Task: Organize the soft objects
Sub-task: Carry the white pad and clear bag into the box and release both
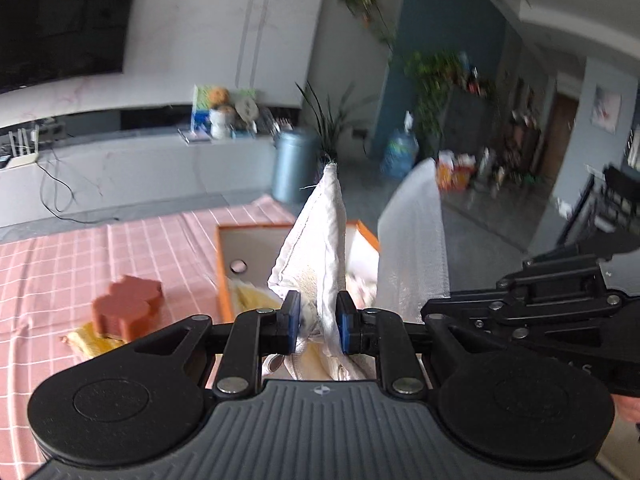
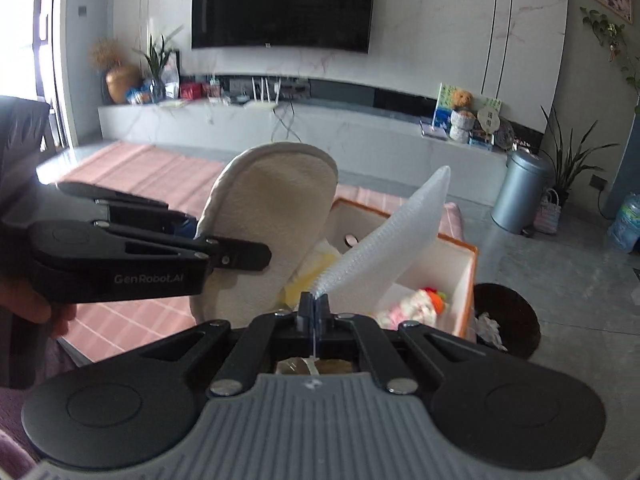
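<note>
Slipper (image 1: pixel 320 240) of cream-white cloth hangs clamped between the blue pads (image 1: pixel 347 326) of the left gripper (image 1: pixel 319 326), its toe pointing up and away, above the near edge of an orange-rimmed box (image 1: pixel 222 264). In the right wrist view the same slipper (image 2: pixel 268 216) shows its pale sole, with the left gripper (image 2: pixel 236 256) reaching in from the left side and a bit of a hand (image 2: pixel 36 312) behind it.

The right gripper (image 2: pixel 315 306) has its jaws pressed fully together on the lower corner of a white bubble-wrap sheet (image 2: pixel 400 232), which rises up and to the right over the box (image 2: pixel 468 280). In the left wrist view that sheet (image 1: pixel 416 240) stands just right of the slipper, and the right gripper (image 1: pixel 532 308) comes in from the right.

The box stands on a table covered with a pink checked cloth (image 1: pixel 100 256). Inside it lie a yellow soft item (image 2: pixel 308 276) and a pink-and-white plush toy (image 2: pixel 416 304) with an orange bit. On the cloth left of the box sits a brick-red block (image 1: pixel 128 304), resting on a yellow item (image 1: pixel 94 342). On the floor beside the box stands a dark round bin (image 2: pixel 508 316) holding crumpled paper.
</note>
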Demonstrator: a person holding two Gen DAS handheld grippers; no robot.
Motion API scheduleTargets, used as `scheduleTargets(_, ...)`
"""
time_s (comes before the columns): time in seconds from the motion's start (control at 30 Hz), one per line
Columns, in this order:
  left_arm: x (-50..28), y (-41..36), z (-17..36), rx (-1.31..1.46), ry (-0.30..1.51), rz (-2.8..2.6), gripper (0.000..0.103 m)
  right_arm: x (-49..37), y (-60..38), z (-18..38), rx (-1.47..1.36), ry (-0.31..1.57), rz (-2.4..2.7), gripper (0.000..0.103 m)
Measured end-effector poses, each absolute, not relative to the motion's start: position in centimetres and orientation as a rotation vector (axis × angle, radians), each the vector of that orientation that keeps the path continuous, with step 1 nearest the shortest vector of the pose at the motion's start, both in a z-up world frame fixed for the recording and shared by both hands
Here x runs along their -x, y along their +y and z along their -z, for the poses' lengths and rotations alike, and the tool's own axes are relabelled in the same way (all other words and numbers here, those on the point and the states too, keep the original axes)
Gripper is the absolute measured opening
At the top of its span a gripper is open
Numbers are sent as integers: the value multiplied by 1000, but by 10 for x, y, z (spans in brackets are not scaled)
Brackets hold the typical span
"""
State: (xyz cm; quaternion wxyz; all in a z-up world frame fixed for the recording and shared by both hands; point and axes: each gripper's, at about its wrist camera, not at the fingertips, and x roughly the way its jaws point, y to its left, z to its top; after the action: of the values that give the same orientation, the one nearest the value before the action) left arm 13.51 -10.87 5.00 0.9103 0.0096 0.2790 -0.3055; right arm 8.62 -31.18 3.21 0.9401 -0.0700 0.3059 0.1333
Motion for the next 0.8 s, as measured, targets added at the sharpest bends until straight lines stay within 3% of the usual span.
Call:
scheduleTargets(0.63,-164,-159,7,-307,760,646,22,-149,-330,33,151,918,-272,0)
scheduleTargets(0.8,-164,-161,15,-340,784,631,29,-158,-329,43,161,959,-264,0)
